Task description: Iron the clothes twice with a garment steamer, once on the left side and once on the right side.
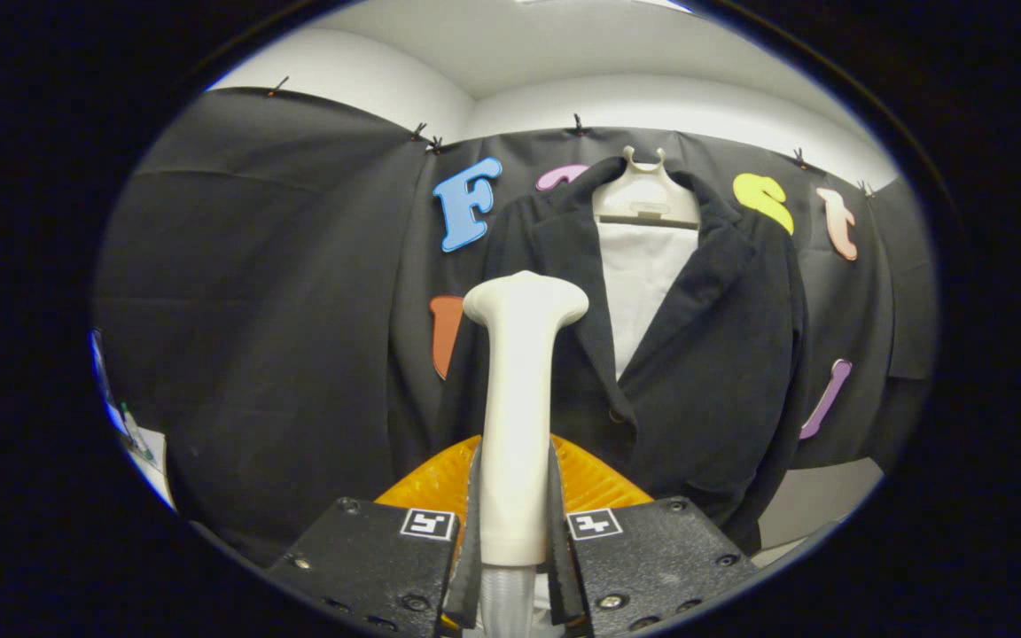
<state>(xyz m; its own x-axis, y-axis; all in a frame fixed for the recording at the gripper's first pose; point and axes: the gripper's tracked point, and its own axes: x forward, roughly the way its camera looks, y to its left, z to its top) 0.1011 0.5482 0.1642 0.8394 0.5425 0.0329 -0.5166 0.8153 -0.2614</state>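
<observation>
Your tongs (pixel 515 532) ride on two black blocks studded with screws, each block carrying a small square black-and-white marker near its inner corner.

Cream garment steamer (pixel 518 390) stands upright, handle clamped between both fingers of the gripper (pixel 516 523), wide flat head on top, hose end showing below the handle. Just beyond it, black jacket (pixel 705 354) hangs open over a white shirt (pixel 639 283) on a white hanger (pixel 643 197); steamer head overlaps the jacket's left lapel.
</observation>
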